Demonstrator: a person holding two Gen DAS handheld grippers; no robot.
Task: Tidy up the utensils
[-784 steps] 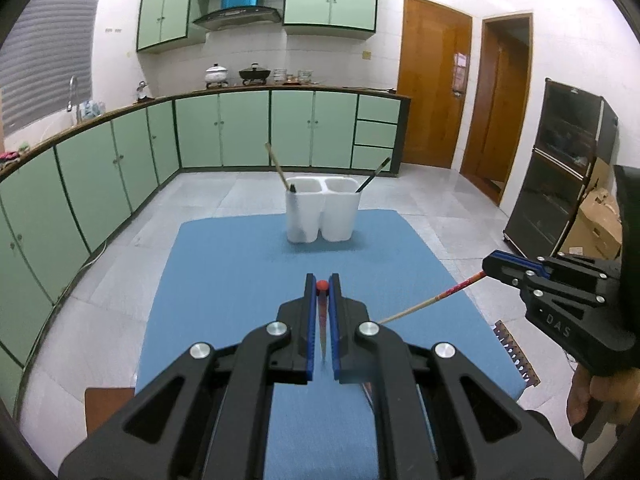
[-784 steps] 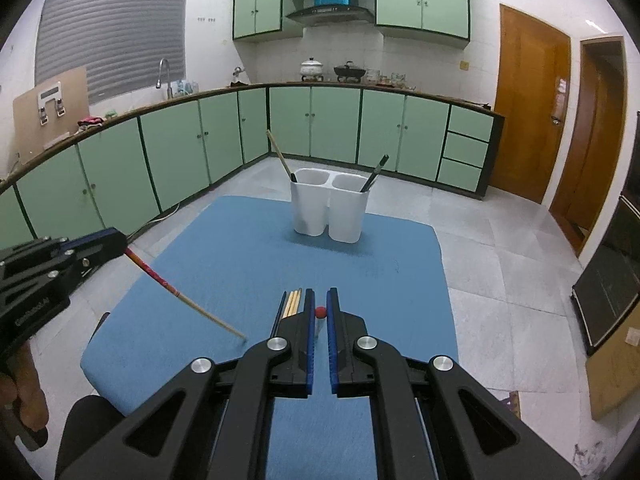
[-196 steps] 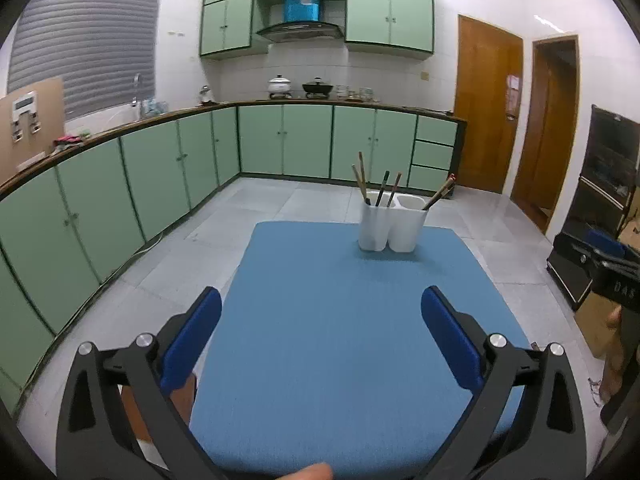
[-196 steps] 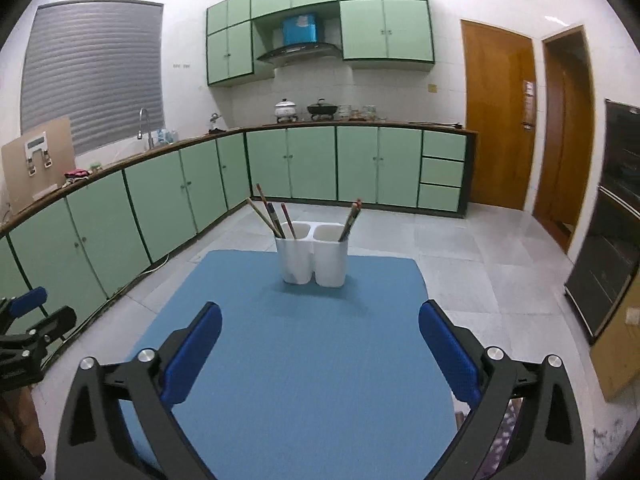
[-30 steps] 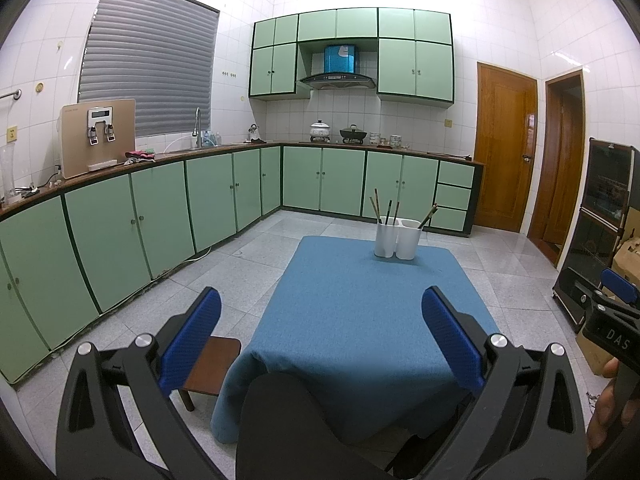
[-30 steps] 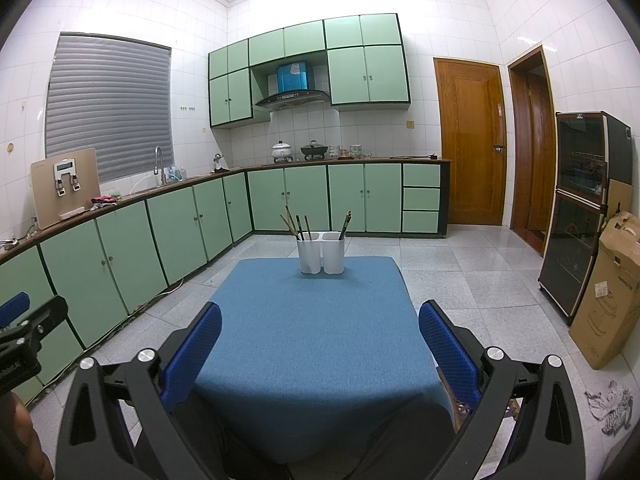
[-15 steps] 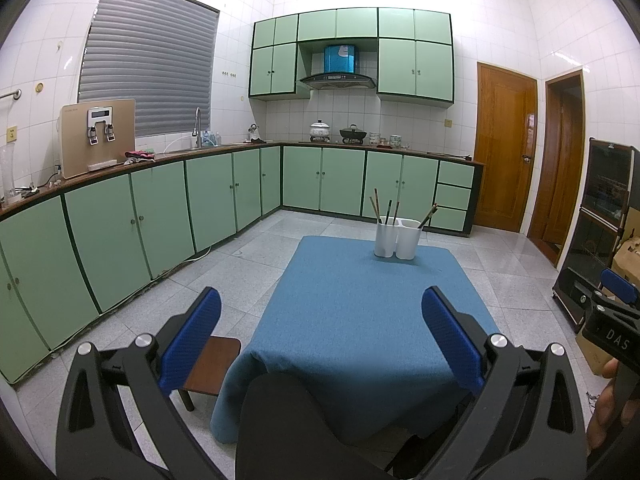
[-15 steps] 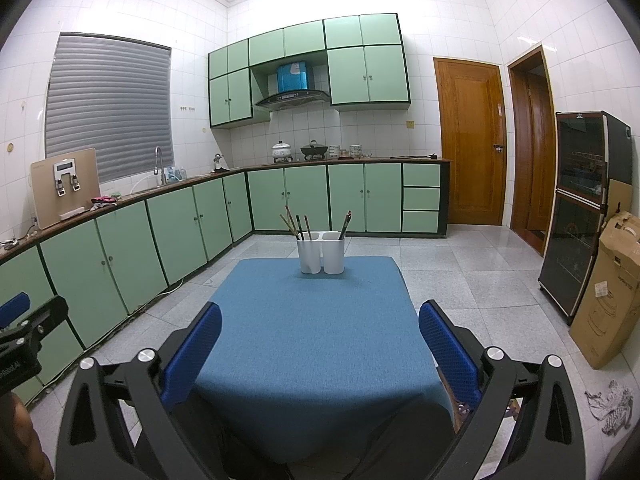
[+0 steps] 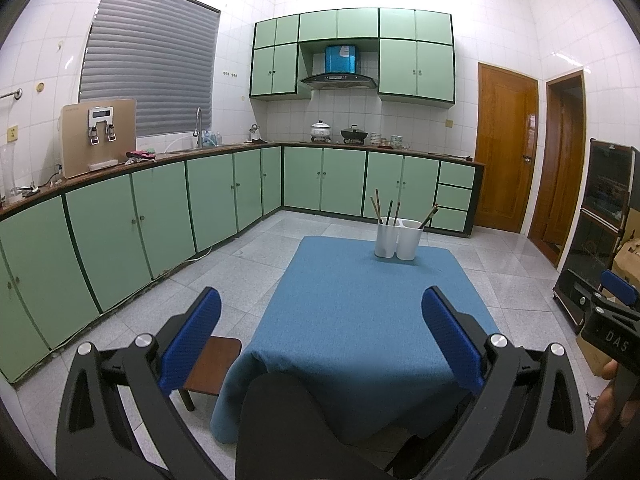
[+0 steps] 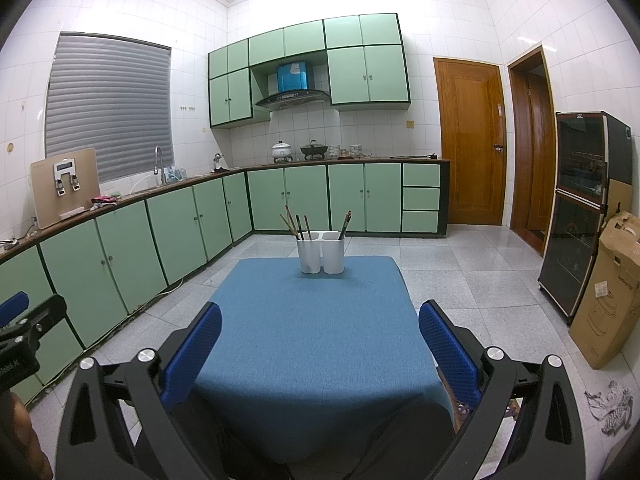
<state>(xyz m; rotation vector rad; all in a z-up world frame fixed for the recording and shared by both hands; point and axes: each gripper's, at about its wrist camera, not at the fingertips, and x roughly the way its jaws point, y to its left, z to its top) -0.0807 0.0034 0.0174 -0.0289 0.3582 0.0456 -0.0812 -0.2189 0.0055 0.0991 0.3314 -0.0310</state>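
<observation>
Standing mid-frame on the blue bench point(image 10: 312, 336), white holder point(image 10: 321, 257) of chopsticks point(image 10: 298, 225), count unclear, both grippers' fingers point(image 9: 192, 330) spread, empty, bench's near edge hidden by a dark lap.

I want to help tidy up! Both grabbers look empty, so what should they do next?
Probably nothing more than rest. Every chopstick in view stands in the white holder, the blue tablecloth shows nothing left lying on it, and the left gripper and right gripper are open and pulled well back. The tidying looks finished.
</observation>
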